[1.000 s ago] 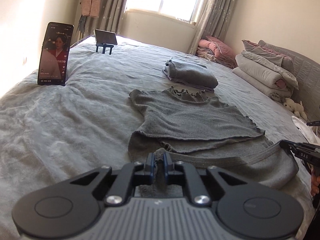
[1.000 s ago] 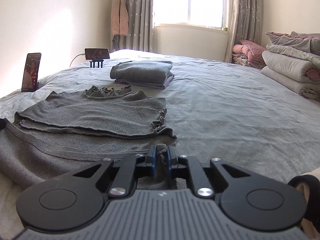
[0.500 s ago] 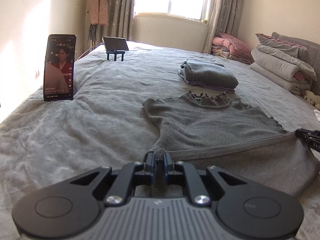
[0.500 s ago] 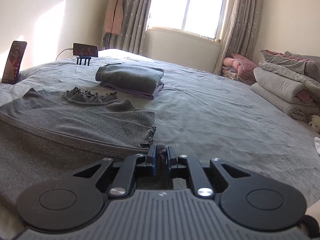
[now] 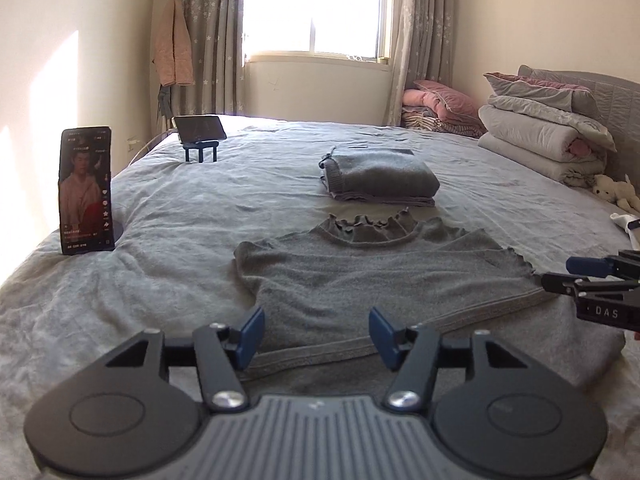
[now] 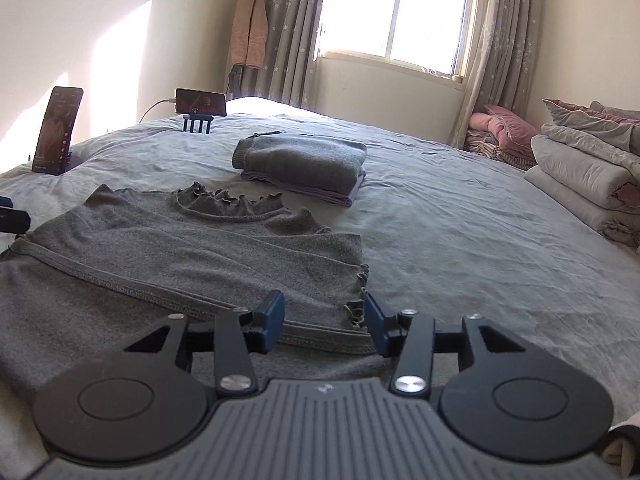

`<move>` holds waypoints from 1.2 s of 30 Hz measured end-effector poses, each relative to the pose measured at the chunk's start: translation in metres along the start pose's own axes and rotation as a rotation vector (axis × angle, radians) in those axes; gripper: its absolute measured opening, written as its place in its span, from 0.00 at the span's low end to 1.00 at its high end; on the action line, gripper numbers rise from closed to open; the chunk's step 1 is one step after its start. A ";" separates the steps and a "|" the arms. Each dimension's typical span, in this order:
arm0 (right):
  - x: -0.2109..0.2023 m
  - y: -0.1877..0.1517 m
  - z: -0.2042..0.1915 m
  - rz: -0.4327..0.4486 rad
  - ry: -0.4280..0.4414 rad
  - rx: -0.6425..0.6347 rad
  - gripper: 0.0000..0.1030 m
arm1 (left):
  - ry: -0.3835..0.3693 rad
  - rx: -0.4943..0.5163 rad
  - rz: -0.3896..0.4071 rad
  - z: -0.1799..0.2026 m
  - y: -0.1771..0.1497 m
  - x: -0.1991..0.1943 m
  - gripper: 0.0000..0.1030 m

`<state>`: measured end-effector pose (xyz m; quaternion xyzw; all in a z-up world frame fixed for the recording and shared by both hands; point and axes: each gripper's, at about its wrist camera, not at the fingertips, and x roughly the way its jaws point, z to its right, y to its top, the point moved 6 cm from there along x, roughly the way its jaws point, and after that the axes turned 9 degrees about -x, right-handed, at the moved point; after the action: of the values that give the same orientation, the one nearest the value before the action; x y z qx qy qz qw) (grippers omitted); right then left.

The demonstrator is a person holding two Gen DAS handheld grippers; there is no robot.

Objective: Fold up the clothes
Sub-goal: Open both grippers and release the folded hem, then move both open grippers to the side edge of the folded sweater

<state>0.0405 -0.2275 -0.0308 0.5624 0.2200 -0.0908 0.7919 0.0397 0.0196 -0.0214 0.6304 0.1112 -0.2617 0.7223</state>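
Lying flat on the gray bed [image 5: 168, 208], a gray top [image 5: 360, 272] with its bottom part folded up over the middle, frilly neck toward a pile of folded clothes [image 5: 380, 178]. Hanging just over its near hem, left gripper [image 5: 316, 334] and right gripper [image 6: 324, 322], fingers wide apart, holding nothing.

Both tongs [image 5: 316, 334] [image 6: 324, 322] agape (nothing held)

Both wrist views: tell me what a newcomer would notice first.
The grey frilled-collar top lies flat mid-bed, its hem folded up, with the left gripper and right gripper both open over its near edge. Beyond it sits a folded grey stack. A lit phone stands upright at the bed's left edge.
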 end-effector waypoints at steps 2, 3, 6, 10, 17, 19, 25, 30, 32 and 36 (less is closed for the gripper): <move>0.003 0.003 -0.019 -0.012 0.076 0.015 0.54 | -0.052 0.032 -0.032 0.021 -0.007 0.010 0.59; 0.005 0.003 -0.029 -0.021 0.114 0.023 0.54 | -0.077 0.049 -0.047 0.032 -0.010 0.015 0.61; 0.014 -0.004 -0.048 -0.051 0.183 0.011 0.54 | -0.080 0.149 -0.098 0.048 -0.031 0.029 0.63; 0.019 -0.019 -0.043 -0.082 0.216 0.031 0.60 | -0.079 0.163 -0.127 0.036 -0.042 0.029 0.65; 0.006 -0.037 0.004 -0.089 0.217 0.120 0.60 | -0.054 0.123 -0.154 -0.016 -0.041 0.006 0.71; 0.001 -0.043 0.016 -0.089 0.217 0.132 0.59 | -0.046 0.090 -0.157 -0.035 -0.041 -0.004 0.71; -0.013 -0.058 0.047 -0.103 0.181 0.129 0.59 | -0.005 -0.022 -0.163 -0.086 -0.038 -0.026 0.72; -0.025 -0.063 0.066 -0.128 0.140 0.152 0.62 | -0.028 -0.132 -0.168 -0.101 -0.031 -0.042 0.72; -0.030 -0.063 0.070 -0.131 0.129 0.153 0.62 | -0.046 -0.173 -0.168 -0.102 -0.028 -0.044 0.72; -0.039 -0.059 0.072 -0.126 0.138 0.164 0.62 | -0.071 -0.202 -0.167 -0.095 -0.022 -0.046 0.72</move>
<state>0.0005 -0.3198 -0.0439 0.6151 0.3007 -0.1193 0.7190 0.0063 0.1213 -0.0345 0.5331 0.1633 -0.3305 0.7615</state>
